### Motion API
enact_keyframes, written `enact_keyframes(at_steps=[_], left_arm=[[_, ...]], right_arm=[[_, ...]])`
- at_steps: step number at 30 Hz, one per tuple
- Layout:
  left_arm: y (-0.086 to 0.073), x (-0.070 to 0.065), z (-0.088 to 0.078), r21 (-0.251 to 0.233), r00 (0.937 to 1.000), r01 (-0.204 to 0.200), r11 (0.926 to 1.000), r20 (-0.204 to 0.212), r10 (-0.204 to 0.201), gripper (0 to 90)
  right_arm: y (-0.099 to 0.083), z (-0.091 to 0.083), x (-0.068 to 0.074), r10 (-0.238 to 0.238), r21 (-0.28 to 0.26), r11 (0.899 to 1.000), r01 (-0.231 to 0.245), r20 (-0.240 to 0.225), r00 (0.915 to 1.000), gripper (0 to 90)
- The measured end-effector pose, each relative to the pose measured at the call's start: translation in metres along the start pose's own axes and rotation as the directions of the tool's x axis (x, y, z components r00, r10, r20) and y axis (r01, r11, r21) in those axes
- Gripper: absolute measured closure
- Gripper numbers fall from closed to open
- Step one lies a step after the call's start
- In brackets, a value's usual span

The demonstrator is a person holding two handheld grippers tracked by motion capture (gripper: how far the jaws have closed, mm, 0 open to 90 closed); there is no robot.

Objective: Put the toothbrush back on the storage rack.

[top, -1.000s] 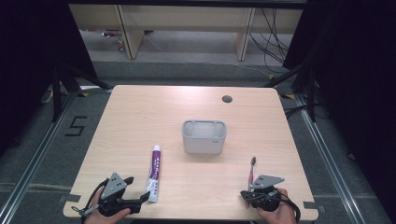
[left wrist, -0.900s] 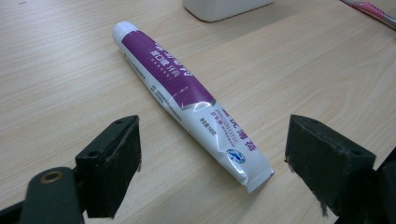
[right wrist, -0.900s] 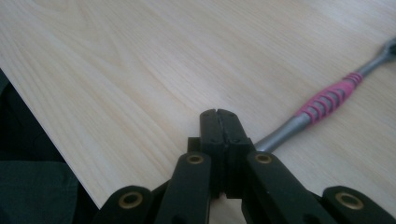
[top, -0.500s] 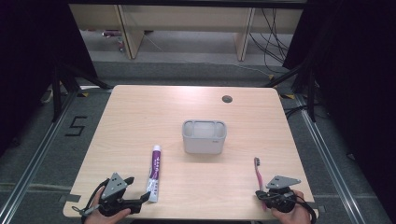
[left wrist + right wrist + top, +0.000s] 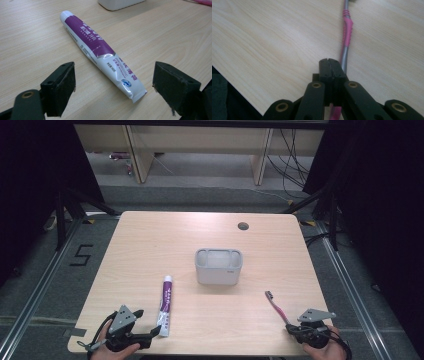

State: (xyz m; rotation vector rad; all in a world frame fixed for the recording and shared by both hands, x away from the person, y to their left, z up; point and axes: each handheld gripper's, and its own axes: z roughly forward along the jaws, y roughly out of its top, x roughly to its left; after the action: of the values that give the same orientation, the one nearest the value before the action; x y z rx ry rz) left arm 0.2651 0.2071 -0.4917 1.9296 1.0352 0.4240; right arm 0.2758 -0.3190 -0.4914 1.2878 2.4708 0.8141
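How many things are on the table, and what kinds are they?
Toothpaste tube: 1
Toothbrush: 1
Grey holder: 1
Total: 3 things on the table

High view: fixed above the person's edge of the table (image 5: 150, 245), facing forward and down; whole tabletop in frame, floor and shelving beyond

Left gripper view: rides low and close over the wood, looking along its own black jaws at the toothpaste tube (image 5: 100, 50) lying near; same tube seen small in the high view (image 5: 166, 304)

Right gripper view: very close to the surface near the table's front edge, looking along the toothbrush (image 5: 345, 37), shared with the high view (image 5: 277, 307)
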Motion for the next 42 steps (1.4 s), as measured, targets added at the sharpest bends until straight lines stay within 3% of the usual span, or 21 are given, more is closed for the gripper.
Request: enact_keyframes(at_steps=[1,5,6,8,10,14,15,16,17,20,22,24,30,33,35,37,40,42], left_arm=[[0.0,0.0,0.0,0.0,1.0,0.0,1.0,0.0,0.0,18.0],[0.0,0.0,0.0,0.0,1.0,-0.001,1.0,0.005,0.001,18.1],[0.0,0.0,0.001,-0.003,1.0,0.003,1.0,0.004,-0.003,18.0],[0.0,0.0,0.001,-0.003,1.0,0.004,1.0,0.003,-0.004,18.0],[0.0,0.001,0.001,0.0,1.0,0.003,1.0,0.001,-0.003,18.1],[0.0,0.001,0.001,0.0,1.0,0.003,1.0,0.002,-0.003,18.0],[0.0,0.001,0.001,0.001,1.0,0.003,1.0,0.002,-0.003,18.0],[0.0,0.001,0.001,-0.001,1.0,0.003,1.0,0.002,-0.003,18.1],[0.0,0.001,0.001,-0.001,1.0,0.002,1.0,0.001,-0.002,18.0],[0.0,0.001,0.001,-0.001,1.0,0.003,1.0,0.001,-0.003,18.0],[0.0,0.001,0.001,-0.003,1.0,0.005,1.0,0.0,-0.005,18.1],[0.0,0.001,0.001,0.003,1.0,0.004,1.0,0.0,-0.004,18.1],[0.0,0.001,0.001,0.004,1.0,0.002,1.0,0.003,-0.002,18.1],[0.0,0.001,0.001,0.003,1.0,0.002,1.0,0.003,-0.002,18.0],[0.0,0.0,0.001,0.002,1.0,0.002,1.0,0.006,-0.002,18.1],[0.0,0.0,0.001,0.004,1.0,-0.003,1.0,0.007,0.003,18.1],[0.0,0.0,0.001,0.004,1.0,0.0,1.0,0.006,0.0,18.1],[0.0,0.0,0.001,0.0,1.0,0.002,1.0,0.006,-0.002,18.1]], right_arm=[[-0.001,0.0,0.0,0.023,-0.013,1.0,-0.023,-0.001,0.9997,90.0],[-0.001,-0.001,-0.003,-0.001,-0.022,1.0,0.001,0.009,1.0,89.9],[0.0,-0.002,0.0,0.03,-0.018,0.999,-0.03,0.002,0.9995,89.7],[0.003,-0.004,0.001,0.026,-0.005,1.0,-0.026,-0.001,0.9997,88.5],[0.008,-0.005,0.0,-0.018,-0.005,1.0,0.018,0.016,0.9997,86.4],[0.018,-0.006,0.005,-0.027,0.045,0.999,0.026,0.026,0.9993,82.2],[0.021,-0.006,0.003,-0.065,0.047,0.997,0.063,0.042,0.997,81.1],[0.023,-0.007,0.005,-0.05,0.073,0.996,0.047,0.042,0.9979,81.0],[0.027,-0.005,0.001,-0.101,0.056,0.994,0.098,0.066,0.9926,80.3],[0.035,-0.007,-0.003,-0.117,0.091,0.99,0.109,0.078,0.9901,78.1],[0.04,-0.007,-0.003,-0.092,0.11,0.99,0.083,0.077,0.9928,76.3],[0.046,-0.005,-0.006,-0.124,0.117,0.987,0.114,0.084,0.9887,76.1],[0.056,0.005,-0.008,-0.096,0.198,0.977,0.079,0.081,0.9921,73.8],[0.06,0.011,-0.011,-0.109,0.223,0.971,0.091,0.067,0.9918,73.7],[0.062,0.013,-0.009,-0.084,0.239,0.969,0.068,0.06,0.9946,73.8],[0.065,0.015,-0.01,-0.112,0.254,0.962,0.095,0.051,0.9924,73.7],[0.068,0.018,-0.009,-0.1,0.28,0.957,0.08,0.059,0.9932,73.7],[0.07,0.019,-0.011,-0.118,0.289,0.953,0.095,0.066,0.9908,73.7]])
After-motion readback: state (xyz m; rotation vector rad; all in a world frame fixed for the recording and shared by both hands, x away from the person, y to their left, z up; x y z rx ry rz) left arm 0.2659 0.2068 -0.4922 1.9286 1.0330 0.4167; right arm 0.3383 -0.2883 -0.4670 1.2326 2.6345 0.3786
